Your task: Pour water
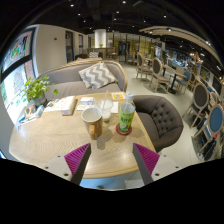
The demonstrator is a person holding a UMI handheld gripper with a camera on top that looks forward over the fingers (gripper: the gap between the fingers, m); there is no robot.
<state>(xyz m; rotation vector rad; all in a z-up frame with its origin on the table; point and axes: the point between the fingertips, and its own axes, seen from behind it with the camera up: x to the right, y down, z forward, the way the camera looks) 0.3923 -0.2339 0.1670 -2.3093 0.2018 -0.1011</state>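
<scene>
Claw (112, 158): fingers apart, nothing between them; it hovers over the near edge of the tabletop, clear of every object.
Pads (76, 155): magenta, one on each finger's inner face, both visible and bare.
Tabletop (45, 135): round, light wood, carrying all the task's things.
Bottle (126, 115): clear plastic with a green label, upright, beyond the fingers and nearer the right one; just right of the cup, whether touching it cannot be told.
Cup (92, 122): tan, upright, open at the top, beyond the fingers and nearer the left one; contents cannot be made out.
White cup (106, 104): pale, small, behind the cup and the bottle, further across the tabletop.
Plant (35, 89): green leaves at the far left rim of the tabletop.
Papers (64, 104): flat items lying left of the cups, detail too small to read.
Sofa (70, 77): grey, behind the tabletop, with a patterned cushion (97, 74) on it.
Armchair (163, 118): dark grey, right of the tabletop, beside the bottle.
Background: more chairs (196, 98) and tables along the right.
</scene>
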